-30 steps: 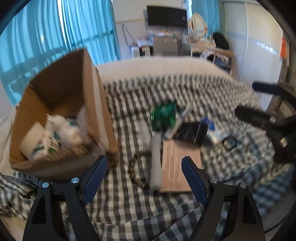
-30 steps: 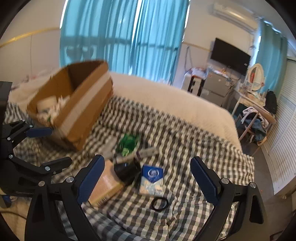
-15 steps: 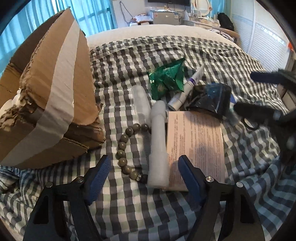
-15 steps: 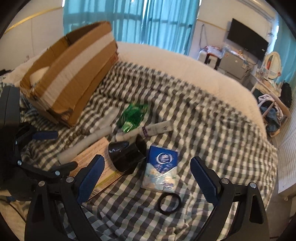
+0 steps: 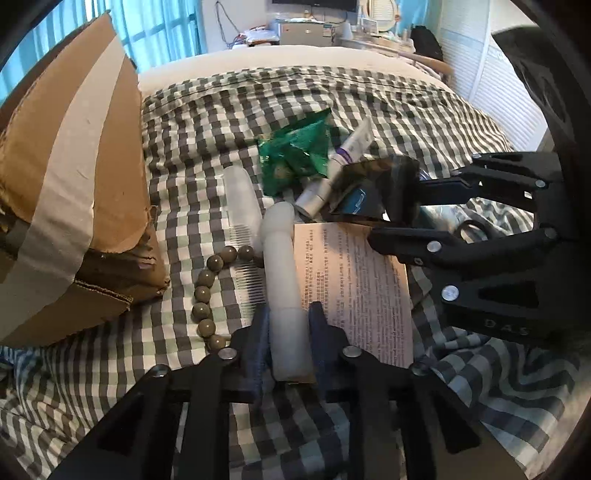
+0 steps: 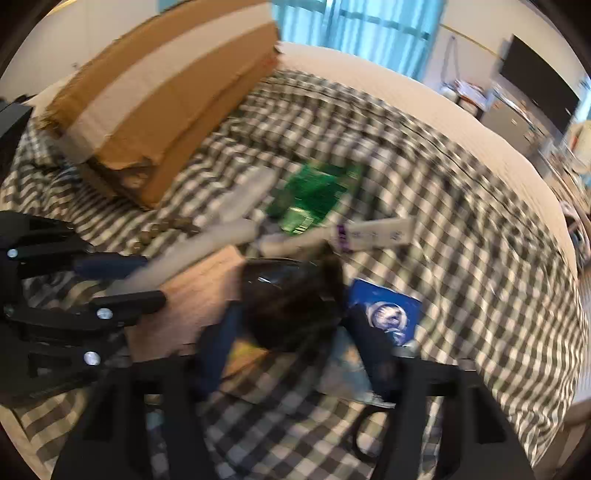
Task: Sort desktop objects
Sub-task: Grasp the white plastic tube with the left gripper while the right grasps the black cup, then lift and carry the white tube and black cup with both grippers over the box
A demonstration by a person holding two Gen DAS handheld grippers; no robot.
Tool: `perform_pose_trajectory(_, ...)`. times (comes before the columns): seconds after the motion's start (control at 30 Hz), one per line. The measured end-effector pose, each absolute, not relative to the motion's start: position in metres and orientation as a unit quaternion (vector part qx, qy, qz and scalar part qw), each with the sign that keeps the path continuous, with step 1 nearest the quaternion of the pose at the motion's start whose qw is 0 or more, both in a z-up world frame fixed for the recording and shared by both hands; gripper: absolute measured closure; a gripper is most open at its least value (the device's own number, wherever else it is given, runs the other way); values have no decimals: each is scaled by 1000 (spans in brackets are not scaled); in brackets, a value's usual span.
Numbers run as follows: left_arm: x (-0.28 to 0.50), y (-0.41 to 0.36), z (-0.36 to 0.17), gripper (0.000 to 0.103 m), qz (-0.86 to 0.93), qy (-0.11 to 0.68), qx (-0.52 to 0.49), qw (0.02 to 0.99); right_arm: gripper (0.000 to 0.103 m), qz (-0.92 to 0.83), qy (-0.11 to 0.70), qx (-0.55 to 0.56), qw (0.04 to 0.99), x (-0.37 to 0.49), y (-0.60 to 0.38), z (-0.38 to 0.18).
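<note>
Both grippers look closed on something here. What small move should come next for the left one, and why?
Probably lift straight up. The left gripper is shut on the white foam cylinder, which lies against the olive bead bracelet and printed paper sheet; sliding sideways would drag them.

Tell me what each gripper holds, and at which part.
The left gripper is shut on the white tube, at its near end. The right gripper grips the black shiny object across its body; blur hides the exact contact.

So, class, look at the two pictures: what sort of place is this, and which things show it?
Most likely a bedroom: a bed with a checked cover, blue curtains at the window, and a television on the wall.
</note>
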State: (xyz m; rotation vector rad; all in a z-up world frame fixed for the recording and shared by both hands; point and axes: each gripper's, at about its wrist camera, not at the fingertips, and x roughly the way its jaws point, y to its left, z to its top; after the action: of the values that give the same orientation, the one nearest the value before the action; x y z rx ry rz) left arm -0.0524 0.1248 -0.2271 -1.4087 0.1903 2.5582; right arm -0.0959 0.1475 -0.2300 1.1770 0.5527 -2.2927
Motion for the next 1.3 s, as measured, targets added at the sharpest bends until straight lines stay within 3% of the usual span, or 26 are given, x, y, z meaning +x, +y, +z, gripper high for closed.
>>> perform_pose_trajectory(0.1, -51, 121, -225, 86, 869, 59, -479, 111, 67, -846, 212, 425, 243, -92, 145, -228)
perform_pose_trajectory(0.23, -50, 121, -219, 87, 870, 59, -475, 115, 82, -857, 194, 419, 228, -91, 155, -221)
perform_pose_trajectory(0.7, -24, 117, -179, 87, 891, 57, -432, 127, 96, -891, 158, 379, 192, -65, 171, -179)
perform_pose_trajectory(0.93, -7, 114, -153, 87, 903, 52, -405, 133, 97, -909, 152, 356, 157, -39, 178, -155)
perform_pose_trajectory(1.3, 31, 105, -92, 87, 931, 37, -335, 138, 97, -939, 77, 314, 121, 20, 201, -105)
